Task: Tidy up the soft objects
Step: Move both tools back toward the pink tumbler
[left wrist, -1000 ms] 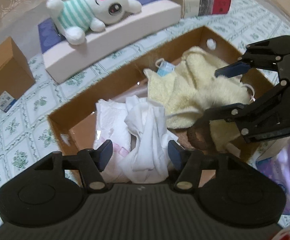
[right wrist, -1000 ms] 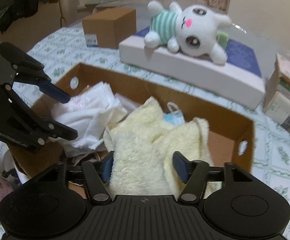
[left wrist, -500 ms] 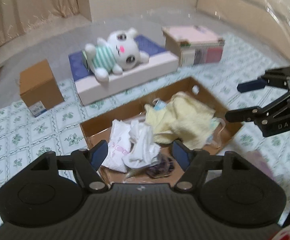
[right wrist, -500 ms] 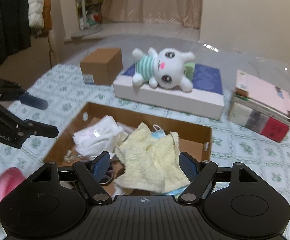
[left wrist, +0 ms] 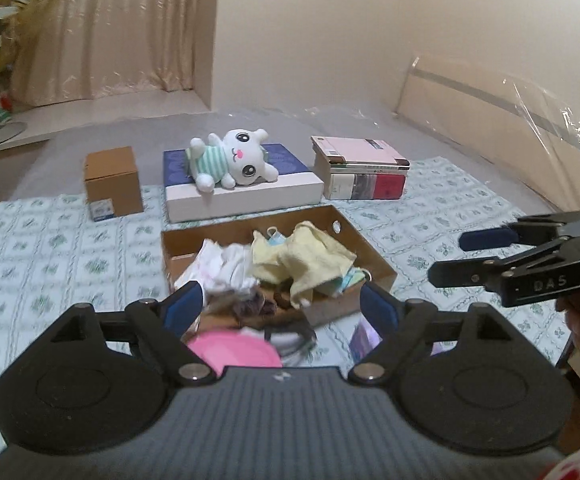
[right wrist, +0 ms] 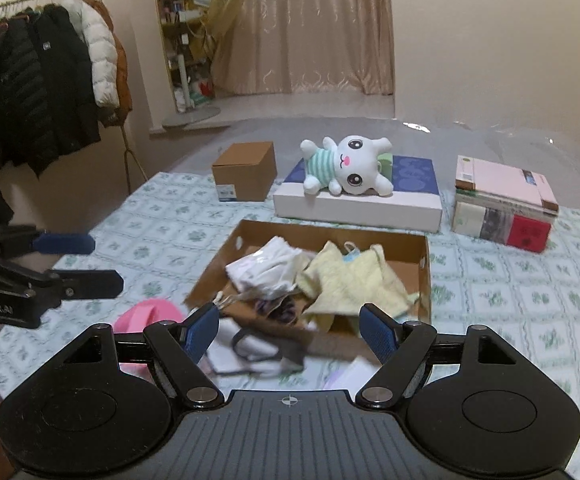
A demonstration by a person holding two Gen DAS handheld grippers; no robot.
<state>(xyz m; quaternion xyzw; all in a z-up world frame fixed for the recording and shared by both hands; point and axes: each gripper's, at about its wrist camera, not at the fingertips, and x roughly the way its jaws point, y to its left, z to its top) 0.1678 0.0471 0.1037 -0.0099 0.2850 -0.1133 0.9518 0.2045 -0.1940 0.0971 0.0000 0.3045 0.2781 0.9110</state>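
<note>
Your left claw [left wrist: 278, 308] and right claw [right wrist: 286, 328] have just been opening and stand wide, nothing between the pads. At frame centre, the cardboard box [right wrist: 425, 280] holds the yellow towel [right wrist: 353, 280] and white cloths [right wrist: 266, 272]. Judging by that, most is done; the plush bunny [right wrist: 349, 164] at upper centre lies outside on a flat white box [right wrist: 353, 208].

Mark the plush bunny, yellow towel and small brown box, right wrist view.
plush bunny [right wrist: 355, 166]: right wrist view, on its white face.
yellow towel [right wrist: 349, 280]: right wrist view, middle of the cloth in the open carton.
small brown box [right wrist: 246, 174]: right wrist view, on its front face.
</note>
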